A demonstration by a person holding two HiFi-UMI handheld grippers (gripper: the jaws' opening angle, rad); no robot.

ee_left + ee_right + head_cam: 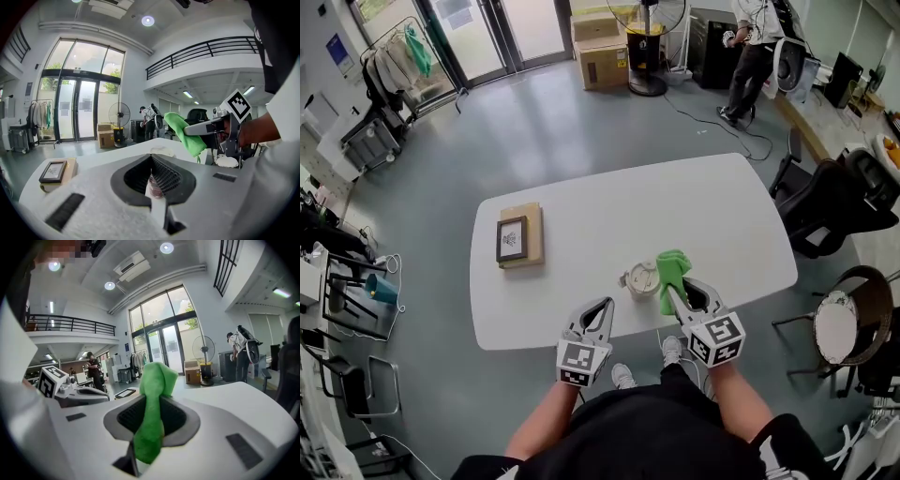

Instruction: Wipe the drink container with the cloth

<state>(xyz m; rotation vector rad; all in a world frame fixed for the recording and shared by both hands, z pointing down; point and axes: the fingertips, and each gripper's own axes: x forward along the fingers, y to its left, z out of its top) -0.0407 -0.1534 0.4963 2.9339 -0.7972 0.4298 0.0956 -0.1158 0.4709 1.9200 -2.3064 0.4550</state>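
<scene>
The drink container (641, 279), a clear lidded cup, stands on the white table (694, 216) near its front edge. In the left gripper view the drink container (161, 151) shows faintly just beyond my jaws. A green cloth (672, 275) hangs right beside the cup; I cannot tell if they touch. My right gripper (674, 293) is shut on the green cloth (152, 399), which bunches up above its jaws. My left gripper (604, 307) hovers at the table's front edge, left of the cup, jaws shut and holding nothing.
A framed picture (512, 238) lies on a wooden board (532, 234) at the table's left end. Black office chairs (830, 202) stand to the right. A person (750, 52), a fan and cardboard boxes (602, 58) are far behind the table.
</scene>
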